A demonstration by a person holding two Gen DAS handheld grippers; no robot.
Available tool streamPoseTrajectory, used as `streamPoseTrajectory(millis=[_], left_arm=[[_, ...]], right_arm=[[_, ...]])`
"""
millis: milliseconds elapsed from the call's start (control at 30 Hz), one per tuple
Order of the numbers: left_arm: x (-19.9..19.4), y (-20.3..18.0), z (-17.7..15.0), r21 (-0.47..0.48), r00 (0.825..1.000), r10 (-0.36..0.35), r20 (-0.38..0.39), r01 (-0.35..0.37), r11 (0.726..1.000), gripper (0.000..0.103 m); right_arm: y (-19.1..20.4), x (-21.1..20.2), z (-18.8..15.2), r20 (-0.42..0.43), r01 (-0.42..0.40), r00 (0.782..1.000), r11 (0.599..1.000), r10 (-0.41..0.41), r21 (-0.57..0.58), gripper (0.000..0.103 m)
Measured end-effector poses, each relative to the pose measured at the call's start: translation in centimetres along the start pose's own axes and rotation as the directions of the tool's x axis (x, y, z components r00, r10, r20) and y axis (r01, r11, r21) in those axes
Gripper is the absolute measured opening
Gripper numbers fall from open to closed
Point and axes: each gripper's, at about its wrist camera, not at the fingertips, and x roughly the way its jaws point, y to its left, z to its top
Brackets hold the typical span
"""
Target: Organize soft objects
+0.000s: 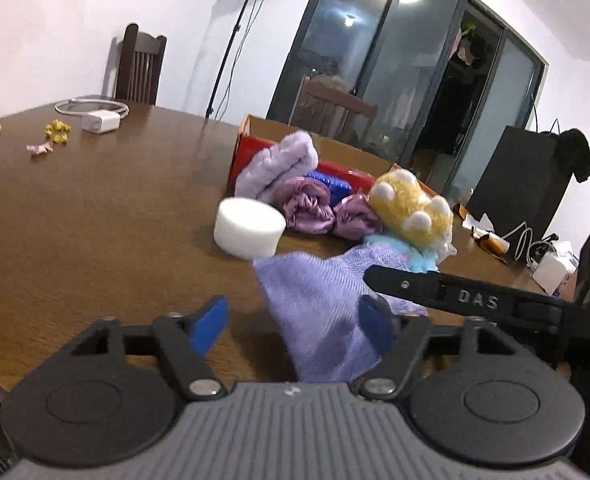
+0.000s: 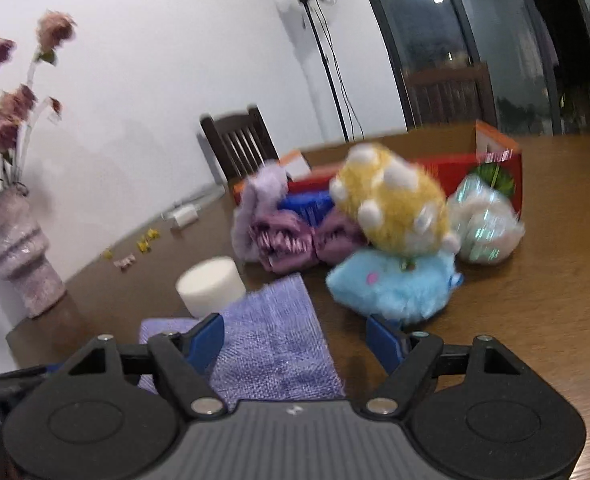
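Observation:
A lilac woven cloth (image 1: 319, 304) lies on the brown table (image 1: 95, 208) right before both grippers; it also shows in the right wrist view (image 2: 267, 340). My left gripper (image 1: 291, 324) is open, with the cloth between its blue pads. My right gripper (image 2: 299, 338) is open above the cloth; its black finger (image 1: 447, 292) reaches in from the right. Behind lie a white foam cylinder (image 1: 250, 227), purple satin scrunchies (image 1: 307, 204), a lilac fluffy cloth (image 1: 279, 164), a yellow plush (image 1: 413, 208) and a light blue plush (image 2: 391, 284).
An open red cardboard box (image 1: 335, 152) stands behind the pile. A white mesh bundle (image 2: 483, 224) lies beside it. A vase of flowers (image 2: 19, 240) stands at the table's left edge. A white charger (image 1: 99, 120), small yellow bits (image 1: 57, 132) and chairs (image 1: 139, 68) are farther off.

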Motion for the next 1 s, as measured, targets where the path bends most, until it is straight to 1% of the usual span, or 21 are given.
streamPoseTrajectory(millis=[33,67,100,133,167,200,300,333,367,400,467,533,567,600,667,700,733,800,867,933,1000], left_arm=[[0.2,0.0,0.0,0.0,1.0,-0.019,-0.009,0.019,1.0,0.052],[0.3,0.1,-0.1,-0.003,0.999,-0.035,-0.015,0.035,0.999,0.046],[0.4,0.2,0.0,-0.011,0.998,-0.06,-0.024,0.059,0.998,0.037],[0.3,0.1,-0.1,-0.016,0.996,-0.078,-0.03,0.078,0.997,0.032],[0.2,-0.2,0.0,-0.016,0.994,-0.105,-0.037,0.105,0.994,0.031],[-0.1,-0.7,-0.1,-0.011,0.99,-0.134,-0.042,0.133,0.991,0.029],[-0.7,-2.5,-0.3,-0.002,0.97,-0.234,-0.069,0.235,0.972,0.029],[-0.6,-3.2,-0.5,0.012,0.965,-0.25,-0.082,0.252,0.968,0.029],[-0.5,-3.7,-0.7,0.027,0.965,-0.247,-0.087,0.25,0.968,0.031],[-0.3,-4.2,-0.9,0.046,0.971,-0.223,-0.082,0.228,0.973,0.032],[0.0,-4.8,-1.3,0.084,0.98,-0.182,-0.079,0.188,0.979,0.035],[-0.2,-4.5,-1.4,0.069,0.98,-0.182,-0.075,0.187,0.98,0.046],[-0.4,-4.3,-1.4,0.056,0.98,-0.186,-0.072,0.19,0.98,0.047],[-0.5,-4.1,-1.3,0.05,0.981,-0.184,-0.067,0.187,0.981,0.048],[-0.7,-3.9,-1.2,0.057,0.984,-0.169,-0.061,0.173,0.983,0.048],[-0.8,-3.8,-1.2,0.06,0.985,-0.161,-0.058,0.165,0.985,0.047],[-0.8,-3.7,-1.2,0.06,0.985,-0.16,-0.059,0.163,0.985,0.047],[-0.7,-3.5,-1.2,0.056,0.984,-0.164,-0.073,0.168,0.984,0.041],[-0.4,-3.6,-1.4,0.061,0.981,-0.171,-0.087,0.176,0.982,0.033],[-0.3,-3.6,-1.6,0.057,0.977,-0.19,-0.094,0.196,0.979,0.021],[-0.3,-3.7,-1.6,0.053,0.975,-0.201,-0.093,0.206,0.977,0.019]], right_arm=[[-0.1,0.2,-0.1,-0.012,-0.017,1.0,1.0,0.017,0.016,0.05],[-0.2,0.3,-0.3,-0.023,-0.036,0.999,0.999,0.036,0.031,0.036],[-0.3,0.1,-0.5,-0.028,-0.035,0.999,0.999,0.036,0.035,0.026],[-0.2,-0.4,-0.8,-0.023,-0.029,0.999,0.999,0.03,0.032,0.021],[0.0,-1.2,-1.0,-0.017,-0.016,1.0,1.0,0.016,0.023,0.016],[0.2,-2.1,-1.2,-0.013,-0.006,1.0,1.0,0.006,0.015,0.015],[0.3,-5.4,-1.8,0.017,-0.006,1.0,1.0,0.006,0.007,0.012],[0.2,-6.4,-2.0,0.024,-0.003,1.0,1.0,0.003,0.015,0.012],[0.1,-7.2,-2.0,0.034,0.003,0.999,1.0,-0.003,0.018,0.012],[0.0,-7.8,-2.1,0.039,0.019,0.999,1.0,-0.019,0.016,0.012],[-0.3,-8.4,-2.3,0.046,0.057,0.997,0.998,-0.057,0.004,0.017],[-1.0,-8.6,-2.6,0.043,0.083,0.996,0.996,-0.084,0.03,0.018],[-1.5,-8.7,-2.9,0.042,0.077,0.996,0.996,-0.079,0.048,0.023],[-1.8,-8.7,-3.0,0.043,0.075,0.996,0.995,-0.078,0.065,0.035],[-2.3,-8.5,-3.3,0.04,0.071,0.996,0.994,-0.075,0.088,0.048],[-2.3,-8.4,-3.4,0.045,0.074,0.996,0.993,-0.079,0.093,0.052],[-2.3,-8.3,-3.5,0.048,0.077,0.995,0.993,-0.082,0.093,0.052],[-2.0,-7.6,-3.9,0.047,0.097,0.994,0.993,-0.1,0.065,0.052],[-1.5,-6.9,-4.4,0.036,0.139,0.99,0.99,-0.14,0.018,0.052],[-0.9,-6.6,-4.7,0.04,0.169,0.985,0.985,-0.168,-0.022,0.051],[-0.2,-6.3,-5.0,0.043,0.215,0.976,0.973,-0.212,-0.082,0.05]])
